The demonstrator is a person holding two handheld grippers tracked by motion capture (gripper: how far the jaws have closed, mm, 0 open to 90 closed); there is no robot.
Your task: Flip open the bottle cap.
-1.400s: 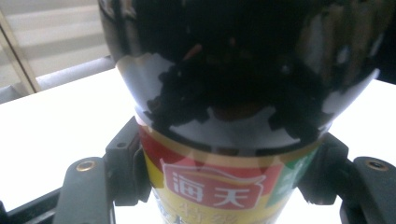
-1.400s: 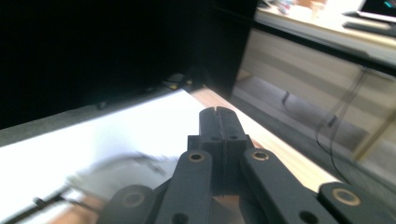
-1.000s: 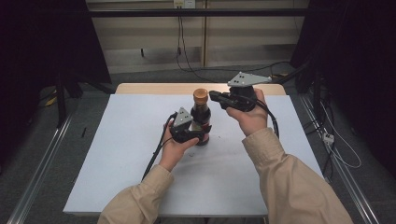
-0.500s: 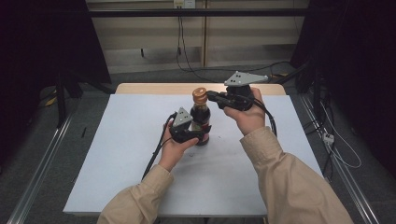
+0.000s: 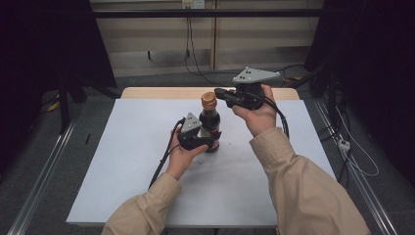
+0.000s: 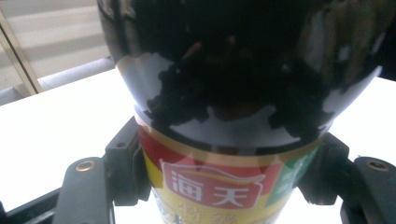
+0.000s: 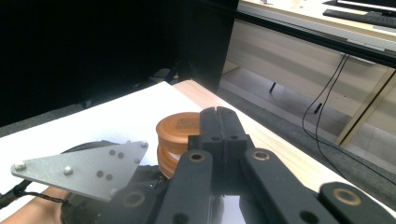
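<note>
both our grippers barely shifted since a second before: the left gripper [image 5: 208, 142] still pinched the bottle [image 5: 210, 122] upright on the table [image 5: 122, 171], and the right gripper [image 5: 219, 92], jaws pressed together, stayed beside its cap [image 5: 209, 99].

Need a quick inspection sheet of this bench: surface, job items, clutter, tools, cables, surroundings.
Surface: white table top, wooden edge at the far end.
Job's things: dark sauce bottle upright, orange cap on.
Clutter: nothing seen.
Tools: left tool shut on the bottle's label band; right tool shut, empty, tips beside the cap.
Cables: black cable trails from left tool; floor cables at right.
Surroundings: dark curtains, wooden wall panels.
</note>
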